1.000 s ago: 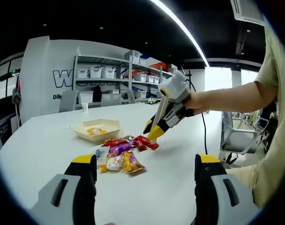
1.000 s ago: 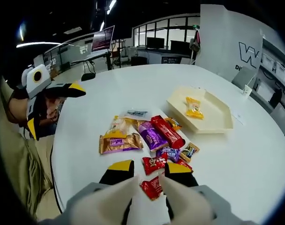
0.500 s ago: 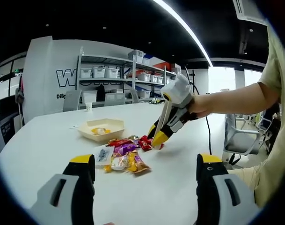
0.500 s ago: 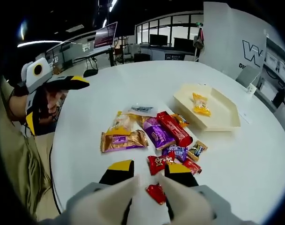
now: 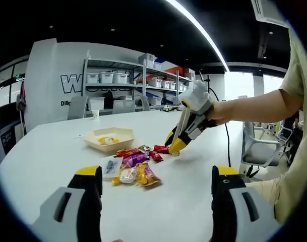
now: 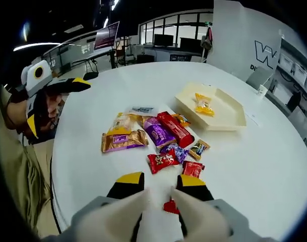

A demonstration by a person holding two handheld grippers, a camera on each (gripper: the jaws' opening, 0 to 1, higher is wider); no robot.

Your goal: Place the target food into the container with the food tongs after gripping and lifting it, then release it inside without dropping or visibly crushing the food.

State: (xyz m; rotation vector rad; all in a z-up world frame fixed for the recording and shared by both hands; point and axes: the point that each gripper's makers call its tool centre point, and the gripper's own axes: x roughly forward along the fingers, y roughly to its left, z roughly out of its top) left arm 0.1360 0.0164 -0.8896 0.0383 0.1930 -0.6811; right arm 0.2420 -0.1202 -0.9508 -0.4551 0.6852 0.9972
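A small red candy packet [image 6: 171,205] sits pinched between the yellow-tipped jaws of my right gripper [image 6: 161,180], which is shut on it. In the left gripper view the right gripper [image 5: 174,146] hangs just right of the candy pile with the red packet [image 5: 162,149] sticking out of its tip. Several wrapped candies [image 6: 153,138] lie loose on the white table. Beyond them stands a cream tray [image 6: 229,123] with one yellow candy [image 6: 203,104] inside. My left gripper [image 5: 157,174] is wide open and holds nothing; a hand holds the left gripper [image 6: 60,103] off the table's left edge.
The round white table [image 6: 254,166] has bare surface around the pile and the tray [image 5: 100,146]. A person's arm [image 5: 244,106] reaches in from the right. Shelves with bins [image 5: 118,78] and a chair [image 5: 259,151] stand beyond the table.
The right gripper dipped to the pile's near edge, then drew up and to the right with the red packet in its jaws. The left gripper stayed open.
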